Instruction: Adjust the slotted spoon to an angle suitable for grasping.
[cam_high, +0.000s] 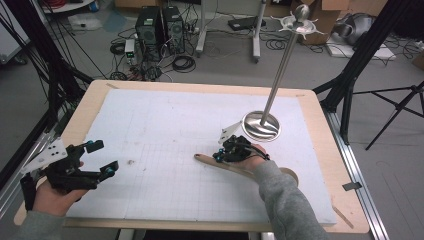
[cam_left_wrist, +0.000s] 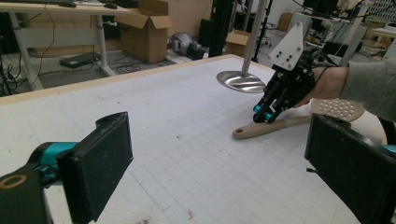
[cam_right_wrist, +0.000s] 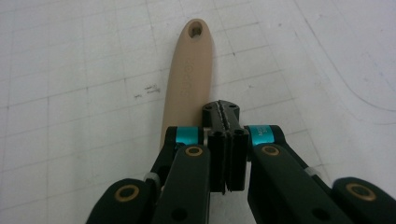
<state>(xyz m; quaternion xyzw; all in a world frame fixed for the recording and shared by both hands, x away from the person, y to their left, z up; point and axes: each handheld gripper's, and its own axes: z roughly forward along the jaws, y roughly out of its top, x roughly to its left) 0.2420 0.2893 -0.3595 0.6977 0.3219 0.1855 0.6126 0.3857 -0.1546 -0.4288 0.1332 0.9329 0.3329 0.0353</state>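
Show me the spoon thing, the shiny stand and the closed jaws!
beige spatula (cam_right_wrist: 187, 74), right gripper view, on its handle.
metal stand (cam_high: 261, 126), high view, on its round base.
right gripper (cam_left_wrist: 264, 116), left gripper view, at the jaw tips.

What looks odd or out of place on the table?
Nothing is spilled or broken. The spoon lies flat on the mat beside the stand instead of hanging. The right gripper is shut over its handle, jaws pressed together, gripping nothing.
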